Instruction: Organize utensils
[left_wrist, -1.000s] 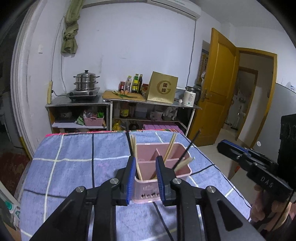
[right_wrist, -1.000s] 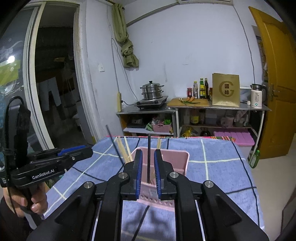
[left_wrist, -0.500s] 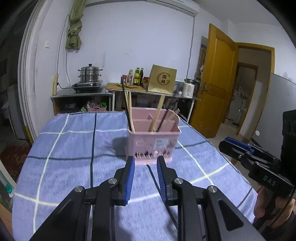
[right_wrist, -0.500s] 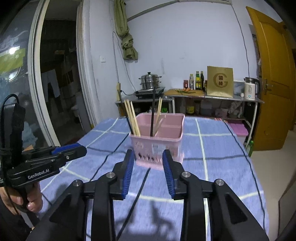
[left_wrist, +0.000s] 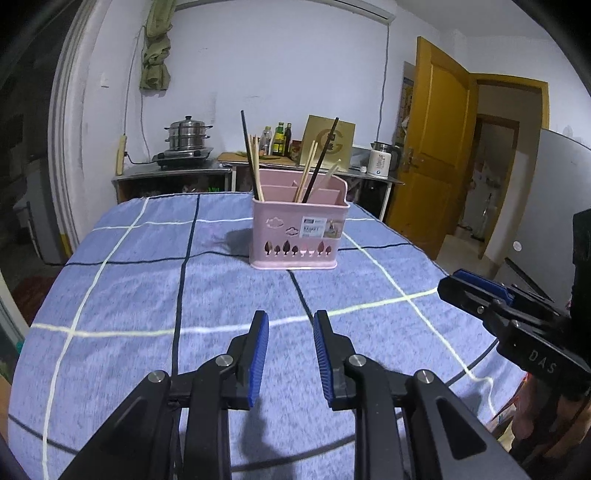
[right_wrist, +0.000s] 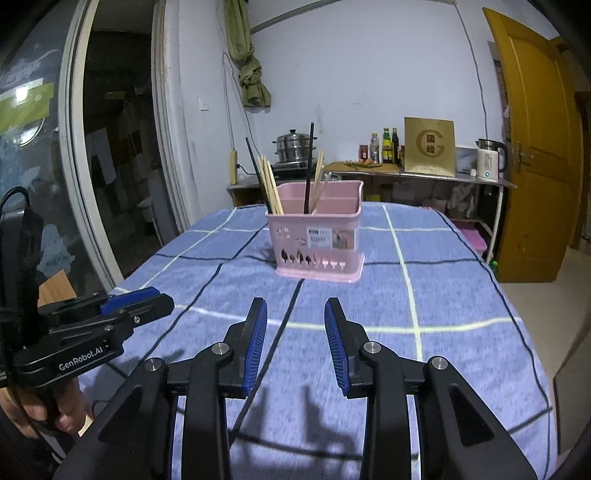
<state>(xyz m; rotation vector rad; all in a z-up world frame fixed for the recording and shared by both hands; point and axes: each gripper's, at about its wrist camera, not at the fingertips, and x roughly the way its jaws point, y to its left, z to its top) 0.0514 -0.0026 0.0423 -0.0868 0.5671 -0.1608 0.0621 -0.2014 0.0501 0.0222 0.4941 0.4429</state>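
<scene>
Blue checked tablecloth (left_wrist: 229, 295), kitchen shelves (right_wrist: 424, 177)

Label (left_wrist: 322, 226) print on the basket (left_wrist: 295, 236) is illegible.

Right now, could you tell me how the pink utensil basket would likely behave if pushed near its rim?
The pink utensil basket looks like thin plastic, so probably light. Chopsticks stand tall above its rim, so a high push might tip it. The tablecloth may grip its base rather than let it slide.

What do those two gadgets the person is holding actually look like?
Each hand-held gripper is black, with two angular fingers lined with ribbed blue pads and silver pivot bolts. The left hand-held gripper reads "GenRobot.AI" on its side, with a black cable behind it. The right hand-held gripper shows the letters "DAS".
</scene>
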